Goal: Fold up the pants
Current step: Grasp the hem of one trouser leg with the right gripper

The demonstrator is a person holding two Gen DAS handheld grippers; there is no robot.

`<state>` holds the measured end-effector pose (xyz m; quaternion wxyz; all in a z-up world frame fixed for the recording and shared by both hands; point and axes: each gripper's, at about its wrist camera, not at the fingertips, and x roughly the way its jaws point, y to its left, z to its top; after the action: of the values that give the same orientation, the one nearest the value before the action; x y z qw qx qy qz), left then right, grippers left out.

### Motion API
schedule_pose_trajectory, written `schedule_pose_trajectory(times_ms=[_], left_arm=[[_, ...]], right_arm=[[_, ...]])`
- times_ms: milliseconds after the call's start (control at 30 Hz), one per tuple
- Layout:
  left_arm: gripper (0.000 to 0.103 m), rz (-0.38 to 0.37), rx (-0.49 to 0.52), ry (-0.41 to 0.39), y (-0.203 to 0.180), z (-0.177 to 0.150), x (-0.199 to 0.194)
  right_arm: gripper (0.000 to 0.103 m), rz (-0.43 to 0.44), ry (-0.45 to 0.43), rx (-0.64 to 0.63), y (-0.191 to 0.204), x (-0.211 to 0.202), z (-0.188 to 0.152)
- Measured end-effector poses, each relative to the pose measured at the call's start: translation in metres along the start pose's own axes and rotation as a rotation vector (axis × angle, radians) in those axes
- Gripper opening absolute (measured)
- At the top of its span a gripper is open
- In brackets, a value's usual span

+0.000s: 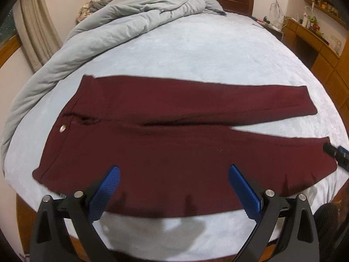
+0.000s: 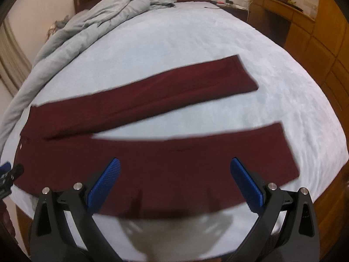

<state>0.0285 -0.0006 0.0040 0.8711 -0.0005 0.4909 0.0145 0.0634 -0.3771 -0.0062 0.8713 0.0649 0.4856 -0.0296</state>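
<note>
Maroon pants (image 1: 174,135) lie flat on the pale blue bed (image 1: 207,50), along its near edge, waistband toward the left edge, both legs running toward the right edge. The legs part in a narrow V with bare sheet showing between them.

Left wrist view: waistband end and hip area are visible, with a metal button (image 1: 62,128) near the left end of the garment. Left gripper (image 1: 174,172) has its blue fingers (image 1: 108,187) spread wide, above the near leg at the near edge, nothing between them. Whether the tips touch the cloth cannot be told. A crumpled grey duvet (image 1: 113,28) is heaped along the left edge and far left corner, well apart from the pants. At the right border of this view the right gripper's tip (image 1: 337,152) shows just beside the near cuff.

Right wrist view: both cuffs are seen in full, the far leg (image 2: 163,89) ending short of the right edge, the near leg (image 2: 196,157) ending closer to the near right corner. The waistband is mostly cut off at the left border here. Right gripper (image 2: 174,163) has its fingers likewise spread apart, over the near leg, empty. The left gripper's tip (image 2: 8,174) appears at the left border. Wooden cabinets (image 2: 316,50) stand beyond the right edge of the bed.
</note>
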Motion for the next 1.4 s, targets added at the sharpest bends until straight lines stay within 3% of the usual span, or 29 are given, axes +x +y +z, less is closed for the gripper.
schedule_pose_trajectory(times_ms=[167, 367, 500, 567, 700, 833, 900, 933, 967, 1033, 1200, 1300, 1400], left_arm=[[0.099, -0.067, 0.037, -0.024, -0.032, 0.047, 0.020], [0.099, -0.152, 0.073, -0.023, -0.083, 0.105, 0.074], [0.099, -0.241, 0.093, 0.039, -0.110, 0.129, 0.113], [0.099, -0.311, 0.109, 0.075, -0.122, 0.138, 0.131], [0.099, -0.348, 0.127, 0.109, -0.137, 0.149, 0.156], [0.099, -0.379, 0.142, 0.139, -0.148, 0.157, 0.174], [0.099, -0.379, 0.170, 0.143, -0.157, 0.160, 0.179], [0.099, -0.379, 0.179, 0.141, -0.160, 0.161, 0.179], [0.099, -0.376, 0.193, 0.140, -0.163, 0.163, 0.182], [0.099, -0.383, 0.237, 0.136, -0.171, 0.167, 0.184], [0.099, -0.407, 0.409, 0.111, -0.197, 0.183, 0.193], [0.099, -0.506, 0.510, 0.147, -0.214, 0.193, 0.200], [0.099, -0.551, 0.575, 0.177, -0.228, 0.201, 0.206]], right_arm=[[0.100, -0.088, -0.058, -0.041, -0.067, 0.037, 0.080], [0.100, -0.056, 0.022, -0.106, -0.133, 0.130, 0.172], [0.100, -0.014, 0.142, -0.138, -0.154, 0.194, 0.200], [0.100, 0.027, 0.162, -0.149, -0.161, 0.215, 0.206], [0.100, 0.106, 0.188, -0.143, -0.168, 0.242, 0.211], [0.097, 0.155, 0.165, -0.179, -0.170, 0.245, 0.214], [0.067, 0.195, 0.164, -0.205, -0.170, 0.241, 0.215], [0.047, 0.235, 0.171, -0.218, -0.169, 0.238, 0.216], [0.023, 0.221, 0.169, -0.234, -0.167, 0.233, 0.216], [0.023, 0.258, 0.168, -0.266, -0.168, 0.225, 0.218], [0.023, 0.382, 0.070, -0.301, -0.181, 0.170, 0.219], [0.023, 0.449, 0.026, -0.308, -0.187, 0.143, 0.221], [0.023, 0.487, -0.011, -0.346, -0.186, 0.118, 0.216]])
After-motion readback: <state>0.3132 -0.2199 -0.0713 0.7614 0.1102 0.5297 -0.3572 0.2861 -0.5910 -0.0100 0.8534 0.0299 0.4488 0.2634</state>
